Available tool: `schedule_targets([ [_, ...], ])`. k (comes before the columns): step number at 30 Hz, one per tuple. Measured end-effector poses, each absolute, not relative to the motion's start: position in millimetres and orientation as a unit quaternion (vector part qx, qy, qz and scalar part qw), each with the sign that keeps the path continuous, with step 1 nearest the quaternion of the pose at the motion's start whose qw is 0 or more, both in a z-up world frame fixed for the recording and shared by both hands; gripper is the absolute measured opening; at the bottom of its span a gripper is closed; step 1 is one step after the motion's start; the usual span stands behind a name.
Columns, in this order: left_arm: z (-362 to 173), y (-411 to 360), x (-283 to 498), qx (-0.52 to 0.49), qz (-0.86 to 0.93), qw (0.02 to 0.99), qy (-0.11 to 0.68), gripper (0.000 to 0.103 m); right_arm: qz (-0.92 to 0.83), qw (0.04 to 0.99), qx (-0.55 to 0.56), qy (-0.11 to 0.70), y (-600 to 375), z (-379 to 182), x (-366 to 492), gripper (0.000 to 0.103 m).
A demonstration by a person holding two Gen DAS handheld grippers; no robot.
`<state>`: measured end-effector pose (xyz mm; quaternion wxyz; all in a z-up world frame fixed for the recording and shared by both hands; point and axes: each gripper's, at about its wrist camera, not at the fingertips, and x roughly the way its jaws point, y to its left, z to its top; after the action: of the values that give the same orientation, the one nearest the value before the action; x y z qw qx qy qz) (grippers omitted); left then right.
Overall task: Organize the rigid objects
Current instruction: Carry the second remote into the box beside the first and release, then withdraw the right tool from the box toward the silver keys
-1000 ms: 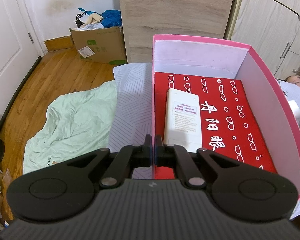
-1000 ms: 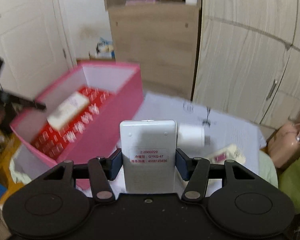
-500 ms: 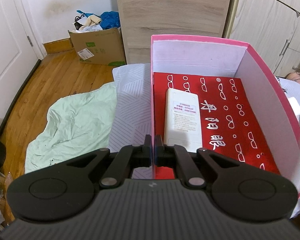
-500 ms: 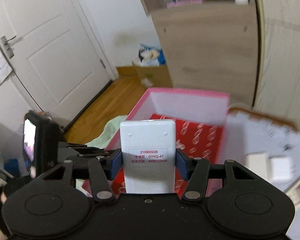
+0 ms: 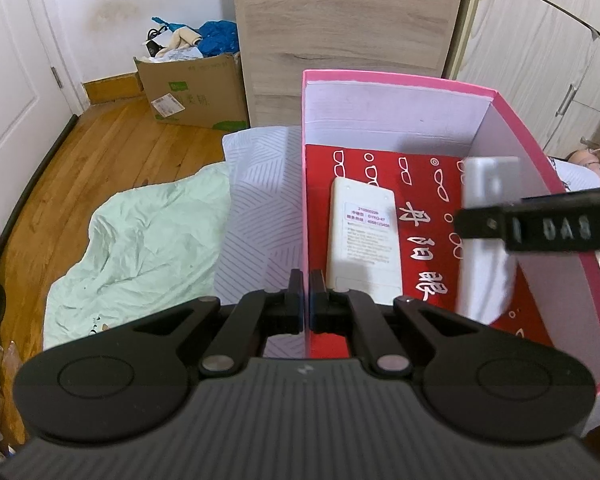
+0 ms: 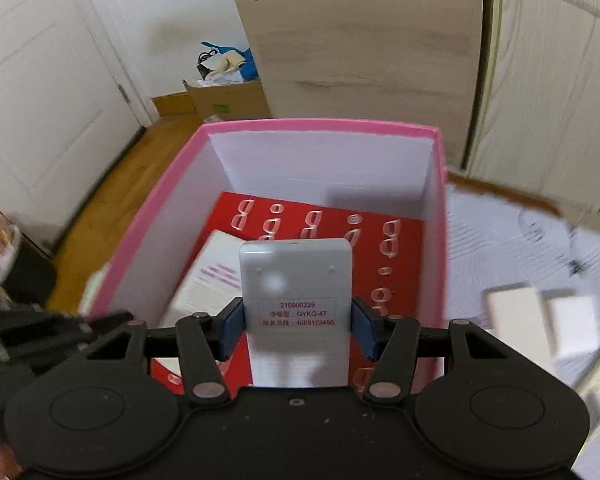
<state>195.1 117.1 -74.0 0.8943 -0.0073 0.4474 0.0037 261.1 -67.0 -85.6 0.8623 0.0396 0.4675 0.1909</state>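
Observation:
A pink box (image 5: 396,82) with a red printed bottom stands on the bed. A white remote (image 5: 364,236) lies face down in it, also seen in the right wrist view (image 6: 212,276). My left gripper (image 5: 305,300) is shut on the box's left wall (image 5: 305,200). My right gripper (image 6: 296,320) is shut on a second white remote (image 6: 296,276) and holds it over the inside of the box (image 6: 320,128). In the left wrist view that remote (image 5: 486,240) and a right finger (image 5: 540,226) reach in from the right.
A mint sheet (image 5: 140,240) and a striped white cover (image 5: 260,208) lie left of the box. White blocks (image 6: 540,320) lie on the bed to its right. A cardboard carton (image 5: 192,88) stands on the wood floor beside a wooden cabinet (image 5: 340,12).
My right gripper has swung left with the remote, from beside the box to above its inside. The left gripper has stayed on the box wall.

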Motion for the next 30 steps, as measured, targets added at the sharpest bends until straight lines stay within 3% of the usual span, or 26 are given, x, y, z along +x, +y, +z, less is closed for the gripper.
schedule_targets([
  [14, -75, 116, 197, -0.013, 0.005, 0.893, 0.449, 0.002, 0.135, 0.865, 0.045, 0.481, -44, -90, 277, 0.061],
  [30, -77, 117, 196, -0.016, 0.011, 0.893, 0.451, 0.002, 0.183, 0.899, -0.073, 0.391, -91, -4, 191, 0.062],
])
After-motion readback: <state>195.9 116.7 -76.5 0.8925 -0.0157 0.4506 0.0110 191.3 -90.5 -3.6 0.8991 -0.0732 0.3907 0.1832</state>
